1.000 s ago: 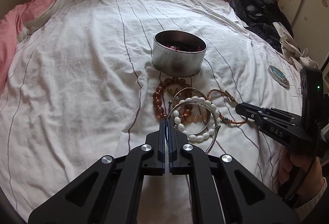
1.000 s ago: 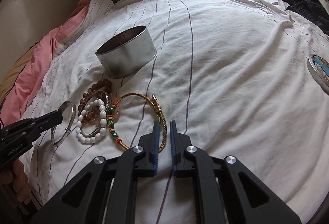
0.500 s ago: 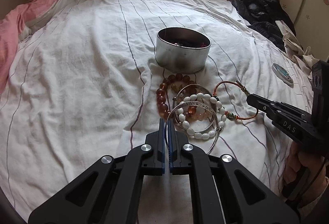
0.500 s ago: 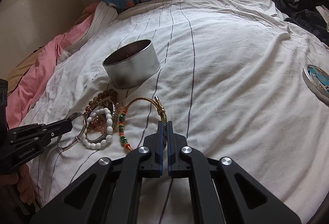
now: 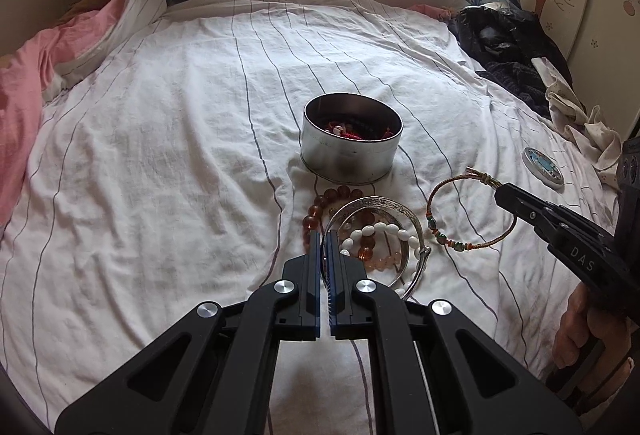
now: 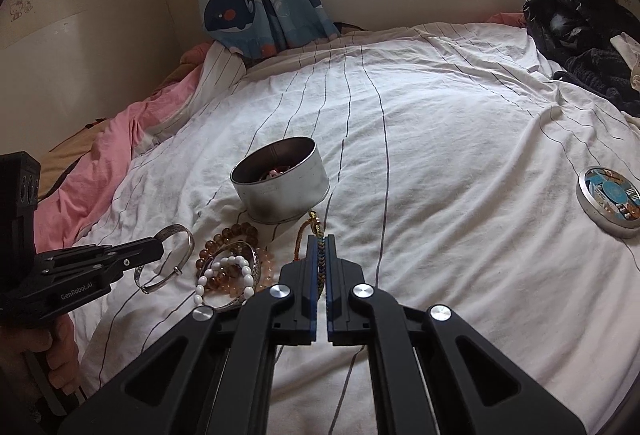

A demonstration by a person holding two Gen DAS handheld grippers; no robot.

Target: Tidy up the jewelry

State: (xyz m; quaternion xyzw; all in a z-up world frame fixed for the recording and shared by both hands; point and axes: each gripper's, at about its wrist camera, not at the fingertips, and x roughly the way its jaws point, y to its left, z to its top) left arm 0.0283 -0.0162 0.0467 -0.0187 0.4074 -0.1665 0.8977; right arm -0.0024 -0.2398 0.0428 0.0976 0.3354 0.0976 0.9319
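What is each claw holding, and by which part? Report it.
Left claw pinches the silver bangle by its rim. Right claw pinches the woven cord bracelet on the cord near its knotted end.

My jaws were matt black plastic. The tin (image 5: 350, 155) was dull brushed metal, the bangle (image 6: 168, 259) polished silver, the white beads (image 5: 384, 231) glossy, the woven cord bracelet (image 5: 468, 215) rough, the bedsheet (image 5: 160, 155) crumpled cotton.
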